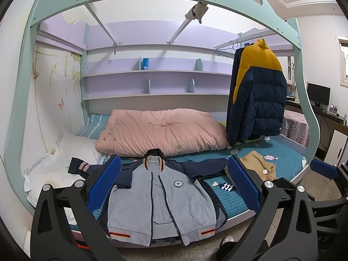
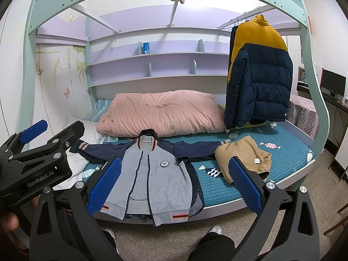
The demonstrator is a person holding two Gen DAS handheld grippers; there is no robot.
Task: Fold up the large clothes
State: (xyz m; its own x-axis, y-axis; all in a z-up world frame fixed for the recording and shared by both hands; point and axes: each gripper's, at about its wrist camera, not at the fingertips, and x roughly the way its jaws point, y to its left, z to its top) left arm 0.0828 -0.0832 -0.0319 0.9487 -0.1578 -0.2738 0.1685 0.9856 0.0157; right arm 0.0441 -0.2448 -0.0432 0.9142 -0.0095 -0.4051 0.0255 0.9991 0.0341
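Observation:
A grey and navy zip jacket (image 1: 161,198) lies spread face up on the teal bed cover (image 1: 239,198), sleeves out to both sides, hem at the near bed edge. It also shows in the right wrist view (image 2: 156,174). My left gripper (image 1: 174,187) is open and empty, held in front of the bed above the jacket. My right gripper (image 2: 174,187) is open and empty, also short of the bed. The left gripper appears at the left of the right wrist view (image 2: 37,134).
A tan garment (image 2: 245,158) lies bunched right of the jacket. A pink quilt (image 2: 161,113) sits behind. A navy and yellow puffer coat (image 2: 258,74) hangs from a rail at the right. White pillow (image 1: 65,152) at left. Desk with monitor (image 2: 332,84) at far right.

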